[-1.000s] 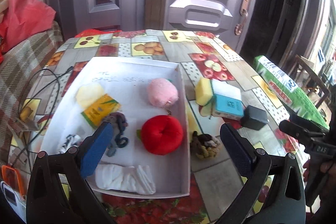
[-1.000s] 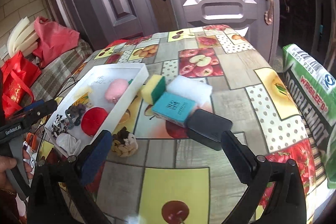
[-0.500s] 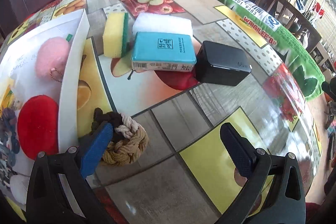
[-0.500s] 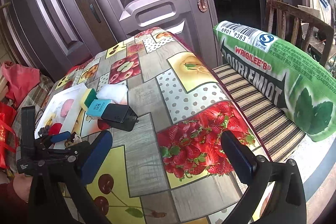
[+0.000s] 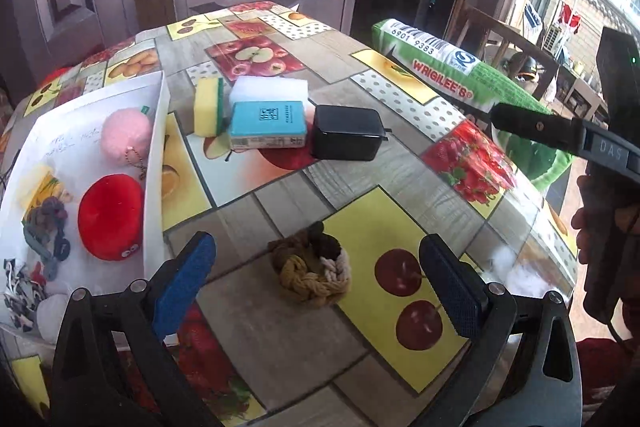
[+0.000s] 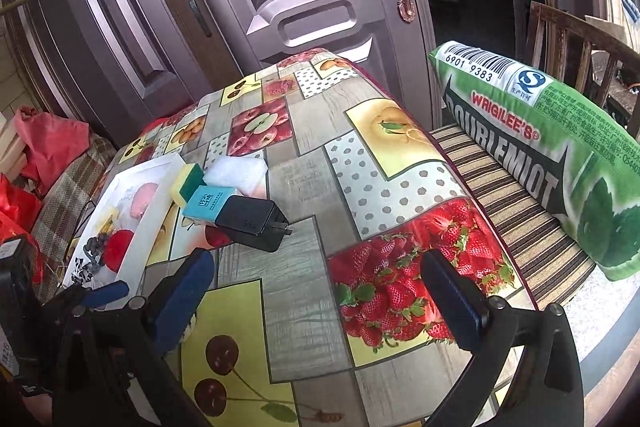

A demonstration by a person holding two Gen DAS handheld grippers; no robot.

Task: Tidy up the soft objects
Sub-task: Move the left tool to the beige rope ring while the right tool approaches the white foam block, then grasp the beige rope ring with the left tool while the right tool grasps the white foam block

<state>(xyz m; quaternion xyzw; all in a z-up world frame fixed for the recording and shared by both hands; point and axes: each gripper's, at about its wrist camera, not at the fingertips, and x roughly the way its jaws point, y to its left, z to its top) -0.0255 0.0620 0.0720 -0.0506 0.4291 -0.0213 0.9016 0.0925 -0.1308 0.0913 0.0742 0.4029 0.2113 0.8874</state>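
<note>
Your left gripper (image 5: pixel 316 283) hangs wide open around the braided rope knot (image 5: pixel 310 275), a brown, mustard and cream coil lying on the table (image 5: pixel 280 347) near its front edge. Your right gripper (image 6: pixel 316 291) is open too, holding nothing. The white tray (image 5: pixel 154 163) along the table's left edge holds a pink pompom (image 5: pixel 125 135), a red plush (image 5: pixel 110 217) and other small soft items.

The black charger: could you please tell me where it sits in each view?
Left wrist: black charger at upper centre, right of the teal box.
Right wrist: black charger at centre-left, its prongs pointing right.
Shared landmark: the teal box touching its left side.
</note>
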